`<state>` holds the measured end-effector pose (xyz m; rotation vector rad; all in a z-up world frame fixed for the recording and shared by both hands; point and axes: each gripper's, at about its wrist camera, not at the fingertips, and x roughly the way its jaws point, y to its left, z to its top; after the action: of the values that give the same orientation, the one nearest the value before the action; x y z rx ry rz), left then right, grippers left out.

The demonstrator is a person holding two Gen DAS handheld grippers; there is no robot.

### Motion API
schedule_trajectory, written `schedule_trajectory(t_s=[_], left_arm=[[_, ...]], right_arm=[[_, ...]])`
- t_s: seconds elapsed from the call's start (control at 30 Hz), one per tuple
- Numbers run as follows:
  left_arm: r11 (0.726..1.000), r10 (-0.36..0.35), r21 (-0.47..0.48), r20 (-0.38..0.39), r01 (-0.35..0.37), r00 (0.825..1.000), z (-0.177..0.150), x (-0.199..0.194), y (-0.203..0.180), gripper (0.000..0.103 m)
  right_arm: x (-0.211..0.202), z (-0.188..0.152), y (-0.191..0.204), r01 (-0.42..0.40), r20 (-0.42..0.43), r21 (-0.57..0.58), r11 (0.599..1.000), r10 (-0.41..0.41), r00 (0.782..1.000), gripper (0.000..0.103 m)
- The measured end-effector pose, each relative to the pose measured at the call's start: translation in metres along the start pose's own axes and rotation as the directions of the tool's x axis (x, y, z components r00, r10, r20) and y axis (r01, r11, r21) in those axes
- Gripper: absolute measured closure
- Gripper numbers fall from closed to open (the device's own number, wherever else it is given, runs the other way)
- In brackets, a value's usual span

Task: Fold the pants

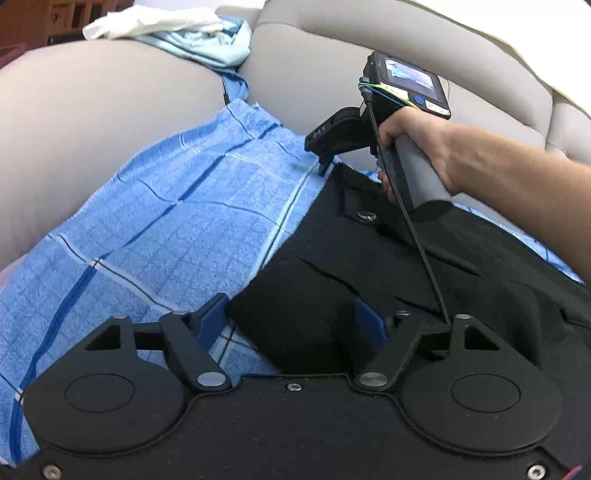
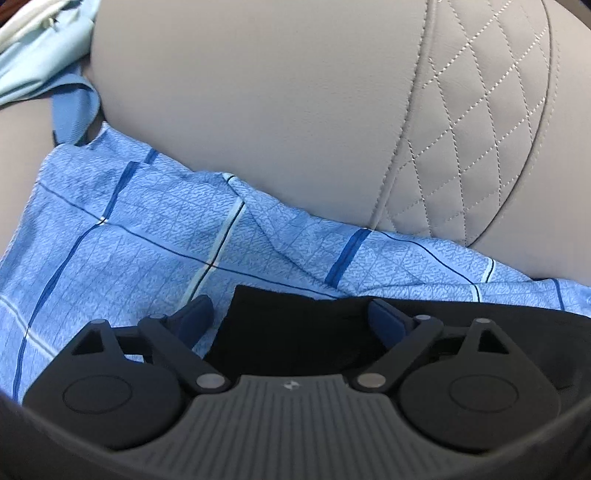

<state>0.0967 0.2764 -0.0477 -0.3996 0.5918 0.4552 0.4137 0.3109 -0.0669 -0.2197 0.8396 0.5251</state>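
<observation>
**Black pants lie on a blue checked cloth, one gripper at each corner**

A grey sofa (image 1: 110, 110) fills the background in both views, and its back cushion (image 2: 480, 129) has diamond stitching. On the seat a blue checked cloth (image 1: 147, 229) is spread out. On this cloth lie the black pants (image 1: 369, 266), with the waistband and a metal button (image 1: 365, 215) facing up.

At the far end of the sofa there is a light blue garment (image 1: 207, 44) with a white cloth (image 1: 147, 22) on top of it.

The left gripper (image 1: 295, 325) is low over the near corner of the pants. Its jaws stand apart, with a raised fold of black fabric between them; if the pads press on the fabric, I cannot tell.

The right gripper (image 2: 291, 317) is held by a hand (image 1: 417, 147) at the far corner of the waistband. Its jaws are wide, the corner of the pants (image 2: 295, 325) lies between them, and the pads do not touch it.
</observation>
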Motion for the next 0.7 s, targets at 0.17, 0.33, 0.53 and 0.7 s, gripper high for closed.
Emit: schedule_trajectory(t_s=[0.17, 0.33, 0.53, 0.7], left_arm=[[0.997, 0.05, -0.07, 0.075, -0.045, 0.996, -0.005, 0.005, -0.001, 0.048], [0.991, -0.038, -0.127, 0.059, 0.045, 0.998, -0.012, -0.004, 0.01, 0.037], [0.992, -0.034, -0.118, 0.068, 0.042, 0.997, -0.011, 0.002, 0.009, 0.059], [0.982, -0.057, -0.173, 0.071, 0.069, 0.996, -0.009, 0.002, 0.012, 0.08]], right_arm=[[-0.003, 0.006, 0.002, 0.003, -0.037, -0.005, 1.0, -0.003, 0.999, 0.04], [-0.012, 0.003, 0.0, 0.018, -0.058, 0.007, 1.0, -0.018, 0.998, 0.051], [-0.025, -0.006, 0.01, 0.033, -0.078, -0.017, 0.999, -0.034, 0.996, 0.048], [-0.035, -0.014, 0.021, 0.027, -0.014, 0.032, 0.999, -0.026, 1.0, 0.059]])
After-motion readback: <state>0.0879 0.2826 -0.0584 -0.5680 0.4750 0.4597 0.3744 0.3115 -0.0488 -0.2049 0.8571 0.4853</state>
